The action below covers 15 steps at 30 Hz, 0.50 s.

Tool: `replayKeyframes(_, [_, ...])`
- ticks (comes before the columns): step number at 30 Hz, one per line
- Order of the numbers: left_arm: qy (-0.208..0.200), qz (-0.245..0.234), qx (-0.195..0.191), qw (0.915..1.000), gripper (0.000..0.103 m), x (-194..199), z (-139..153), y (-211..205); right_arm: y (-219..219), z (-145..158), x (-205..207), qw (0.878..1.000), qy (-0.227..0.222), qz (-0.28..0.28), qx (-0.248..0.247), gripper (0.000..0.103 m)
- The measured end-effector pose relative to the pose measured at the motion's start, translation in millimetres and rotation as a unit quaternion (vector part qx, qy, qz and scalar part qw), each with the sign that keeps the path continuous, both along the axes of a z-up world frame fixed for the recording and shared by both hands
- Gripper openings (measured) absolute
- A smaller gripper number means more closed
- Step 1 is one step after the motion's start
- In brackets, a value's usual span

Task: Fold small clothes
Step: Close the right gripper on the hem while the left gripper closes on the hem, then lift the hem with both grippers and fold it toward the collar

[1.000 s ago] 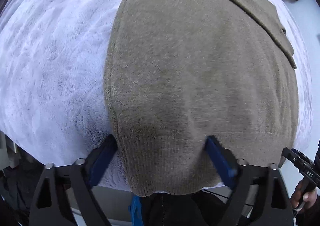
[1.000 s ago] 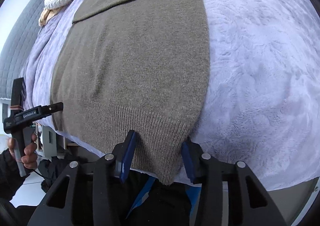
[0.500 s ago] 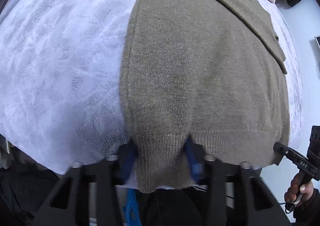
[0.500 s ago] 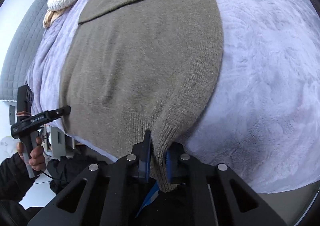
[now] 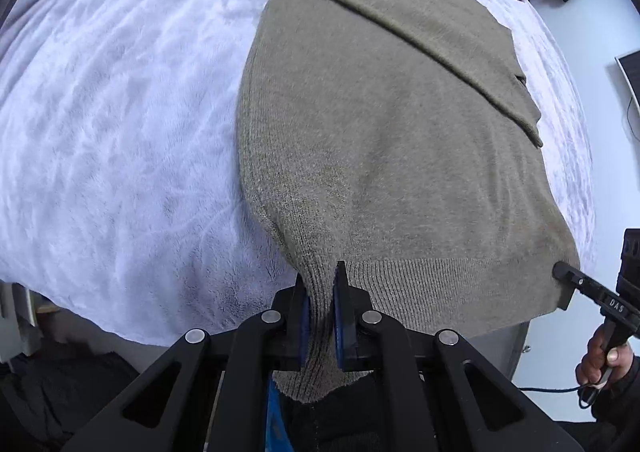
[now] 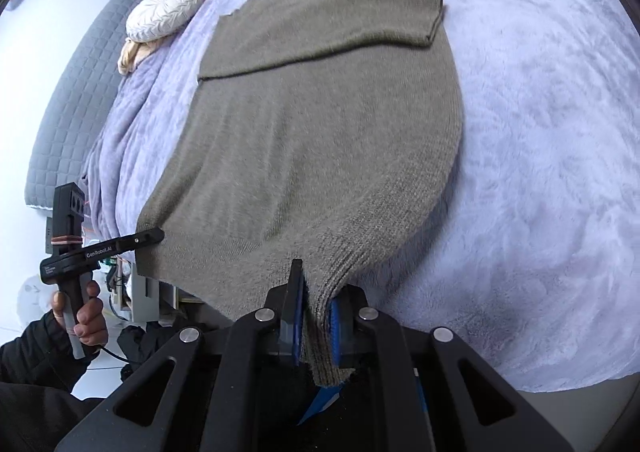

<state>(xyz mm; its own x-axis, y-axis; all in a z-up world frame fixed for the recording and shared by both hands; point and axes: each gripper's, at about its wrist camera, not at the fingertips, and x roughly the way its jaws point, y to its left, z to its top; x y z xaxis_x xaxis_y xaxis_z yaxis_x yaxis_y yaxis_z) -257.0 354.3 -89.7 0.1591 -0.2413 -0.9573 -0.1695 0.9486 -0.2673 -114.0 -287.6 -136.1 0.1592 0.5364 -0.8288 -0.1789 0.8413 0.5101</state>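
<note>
Left gripper [image 5: 320,312] clamped on sweater [image 5: 384,131] hem corner; right gripper [image 6: 314,318] clamped on opposite corner. Risk: uneven lift ahead skews fold; thin knit bite slips.

Each hand-held gripper [image 5: 320,306] [image 6: 314,312] is matte black with blue finger pads [image 5: 338,322], round silver screw heads and triangular cut-outs; one handle reads "GenRobot.AI". The person's sleeve [image 6: 28,368] is black.

Bed covered by pale lilac plush blanket [image 6: 540,139]. Grey quilted headboard [image 6: 72,91] at its far left end; white textured pillow [image 6: 160,17] just beside headboard. Pale walls. Daylight, even.
</note>
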Motion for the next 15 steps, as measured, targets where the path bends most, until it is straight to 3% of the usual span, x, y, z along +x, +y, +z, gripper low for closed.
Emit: replayKeyframes(15, [-0.067,0.044,0.03,0.9964,0.011,39,58,-4,-20,61,37,0.996,-0.057,-0.053,0.047,0.011])
